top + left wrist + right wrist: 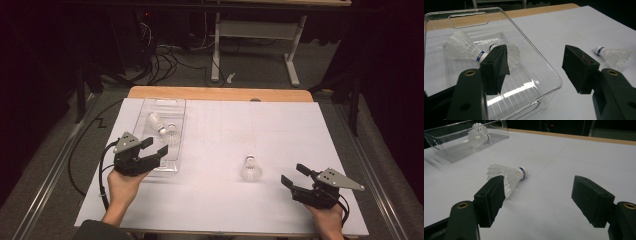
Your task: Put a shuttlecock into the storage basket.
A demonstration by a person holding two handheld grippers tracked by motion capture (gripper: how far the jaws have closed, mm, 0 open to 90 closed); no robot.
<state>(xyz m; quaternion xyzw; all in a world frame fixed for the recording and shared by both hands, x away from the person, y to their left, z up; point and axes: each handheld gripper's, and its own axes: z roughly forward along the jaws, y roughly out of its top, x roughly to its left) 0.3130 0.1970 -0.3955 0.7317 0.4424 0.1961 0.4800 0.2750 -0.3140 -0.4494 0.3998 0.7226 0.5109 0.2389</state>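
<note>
The wooden table (220, 93) is covered almost wholly by a large white sheet (280, 150), so only a strip of its light brown top shows along the far edge. Faint grid lines cross the sheet. Beyond the table lies a grey carpeted floor (260, 70), where a tangle of black cables (165, 60) sprawls at the far left. A second table's white metal frame (255, 30) stands farther back, its two legs ending in flat feet on the carpet. A small pale scrap (230, 78) lies on the floor near the left foot. Metal rails (45, 185) run along both sides of the floor, and the surroundings are dark.
</note>
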